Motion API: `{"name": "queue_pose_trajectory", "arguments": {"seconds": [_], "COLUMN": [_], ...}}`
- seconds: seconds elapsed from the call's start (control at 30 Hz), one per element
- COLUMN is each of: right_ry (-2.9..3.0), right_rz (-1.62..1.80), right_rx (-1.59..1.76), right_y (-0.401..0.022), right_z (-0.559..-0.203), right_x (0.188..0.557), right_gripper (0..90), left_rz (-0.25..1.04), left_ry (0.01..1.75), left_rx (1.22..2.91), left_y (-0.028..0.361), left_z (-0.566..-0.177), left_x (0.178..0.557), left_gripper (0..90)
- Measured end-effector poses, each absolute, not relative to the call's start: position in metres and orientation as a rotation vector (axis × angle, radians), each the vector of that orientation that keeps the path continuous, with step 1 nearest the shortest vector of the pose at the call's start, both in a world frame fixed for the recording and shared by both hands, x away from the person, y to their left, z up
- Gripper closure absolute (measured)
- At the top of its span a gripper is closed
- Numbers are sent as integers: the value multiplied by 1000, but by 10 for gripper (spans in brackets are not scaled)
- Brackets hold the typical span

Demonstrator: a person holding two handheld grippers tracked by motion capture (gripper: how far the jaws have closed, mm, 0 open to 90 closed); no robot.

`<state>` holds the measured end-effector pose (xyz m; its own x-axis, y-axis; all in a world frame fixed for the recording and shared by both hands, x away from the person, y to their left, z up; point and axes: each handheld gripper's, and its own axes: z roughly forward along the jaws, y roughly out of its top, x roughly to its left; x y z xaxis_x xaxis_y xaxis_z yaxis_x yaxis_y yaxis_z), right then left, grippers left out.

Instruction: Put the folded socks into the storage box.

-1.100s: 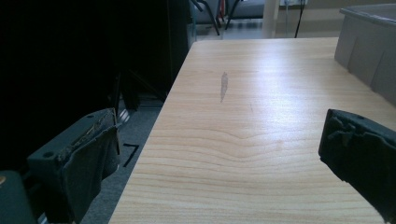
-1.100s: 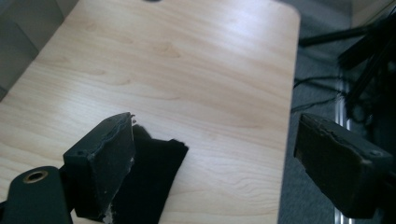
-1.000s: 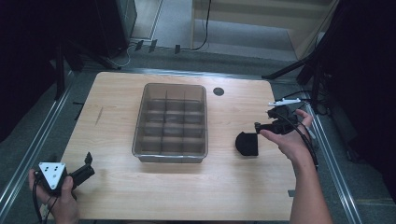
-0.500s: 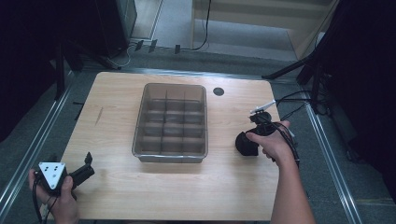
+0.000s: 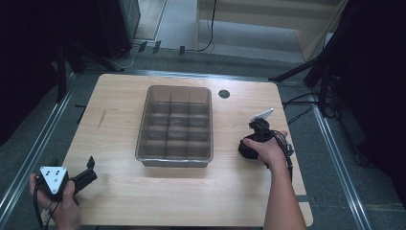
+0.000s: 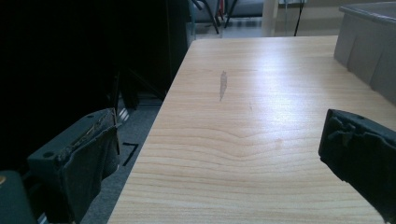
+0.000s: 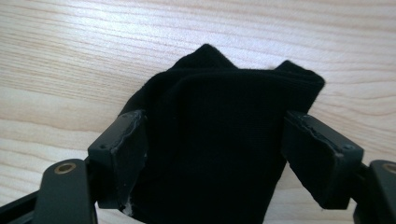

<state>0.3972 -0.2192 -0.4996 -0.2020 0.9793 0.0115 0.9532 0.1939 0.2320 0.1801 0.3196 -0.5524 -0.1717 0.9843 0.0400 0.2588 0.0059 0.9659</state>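
Cloth between right gripper pads.

The cloth between the jaws of my right gripper is plain black, a fine knit with no print on it. Those jaws are black too, with paler scuffed edges on the pads. The counter is light wood with wavy brown grain, and it carries one short grey streak and a small round black spot. The tray is smoky grey and see-through, and its dividers look darker, I think. My left gripper is black with a pale grey three-cornered plate marked by dark dots. The floor around is dull grey-green.
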Motion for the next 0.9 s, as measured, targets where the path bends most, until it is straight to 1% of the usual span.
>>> {"name": "queue_pose_trajectory", "arguments": {"seconds": [0.17, 0.3, 0.33, 0.37, 0.4, 0.47, 0.5, 0.53, 0.57, 0.67, 0.73, 0.87, 0.9], "right_ry": [2327, 2337, 2337, 2338, 2352, 2370, 2370, 2370, 2366, 2357, 2364, 2383, 2383], "right_rz": [278, 275, 275, 272, 288, 313, 313, 334, 334, 301, 303, 359, 359], "right_rx": [1924, 1932, 1932, 1931, 1920, 1907, 1907, 1902, 1909, 1928, 1938, 1890, 1890], "right_y": [-217, -220, -220, -220, -222, -223, -223, -224, -223, -221, -221, -215, -215], "right_z": [-507, -506, -506, -506, -504, -502, -502, -501, -500, -498, -496, -476, -476], "right_x": [397, 396, 396, 396, 395, 394, 394, 393, 392, 392, 392, 392, 392], "right_gripper": [215, 289, 289, 320, 449, 544, 544, 631, 651, 682, 685, 685, 685], "left_rz": [1220, 1222, 1222, 1223, 1223, 1221, 1221, 1222, 1225, 1226, 1225, 1221, 1221], "left_ry": [1527, 1527, 1527, 1525, 1526, 1527, 1527, 1529, 1531, 1530, 1529, 1531, 1531], "left_rx": [1326, 1327, 1327, 1329, 1328, 1328, 1328, 1326, 1325, 1329, 1329, 1326, 1326], "left_y": [319, 318, 318, 318, 318, 319, 319, 318, 318, 318, 319, 319, 319], "left_z": [-552, -553, -553, -553, -553, -552, -552, -553, -553, -552, -552, -552, -552], "left_x": [180, 180, 180, 180, 180, 180, 180, 180, 180, 180, 180, 181, 181], "left_gripper": [0, 0, 0, 0, 0, 0, 0, 0, 0, 0, 0, 0, 0]}}
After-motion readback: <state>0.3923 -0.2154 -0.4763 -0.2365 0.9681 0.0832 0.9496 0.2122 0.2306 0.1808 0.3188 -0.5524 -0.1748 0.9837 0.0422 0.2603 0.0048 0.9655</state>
